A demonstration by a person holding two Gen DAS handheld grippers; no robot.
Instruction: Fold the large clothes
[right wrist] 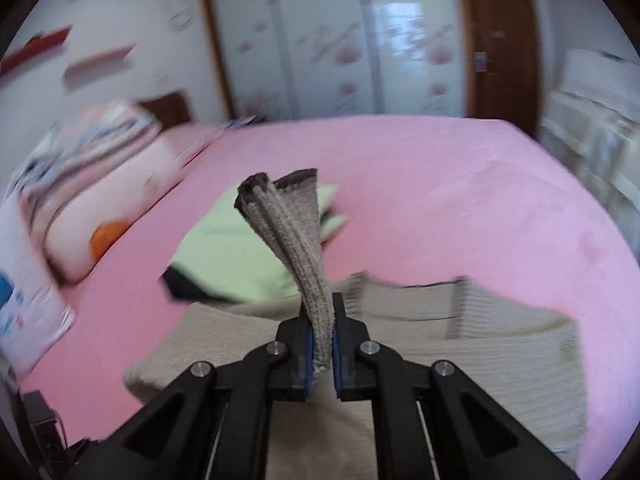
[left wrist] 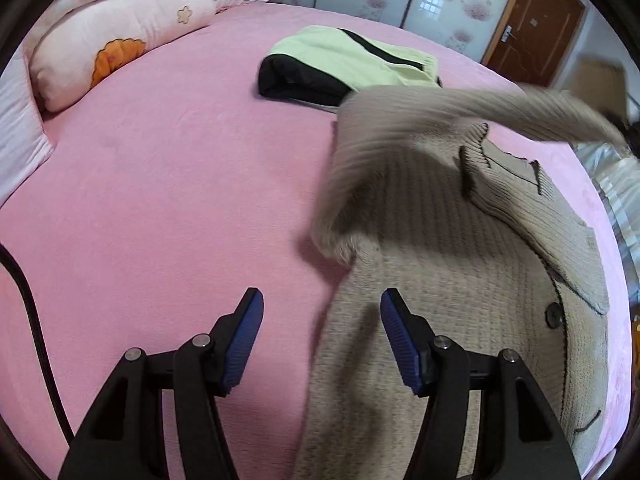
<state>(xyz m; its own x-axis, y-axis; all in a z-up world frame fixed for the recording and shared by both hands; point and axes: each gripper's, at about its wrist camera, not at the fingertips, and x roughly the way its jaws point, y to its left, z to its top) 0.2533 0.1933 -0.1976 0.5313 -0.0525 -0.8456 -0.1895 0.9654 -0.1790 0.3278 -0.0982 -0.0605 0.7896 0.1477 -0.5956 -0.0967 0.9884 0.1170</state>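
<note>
A beige knit cardigan (left wrist: 460, 264) with dark trim and buttons lies on the pink bed (left wrist: 160, 184), at the right of the left wrist view. One sleeve (left wrist: 500, 108) is lifted and stretched to the right, blurred. My left gripper (left wrist: 322, 312) is open and empty, hovering over the cardigan's left edge. My right gripper (right wrist: 322, 320) is shut on the sleeve cuff (right wrist: 292, 232), which sticks up between the jaws above the cardigan's body (right wrist: 460, 344).
A folded green and black garment (left wrist: 344, 64) lies behind the cardigan; it also shows in the right wrist view (right wrist: 232, 256). Pillows and folded quilts (left wrist: 116, 28) sit at the far left. A black cable (left wrist: 28, 312) runs at the left edge. Wardrobe and door stand behind.
</note>
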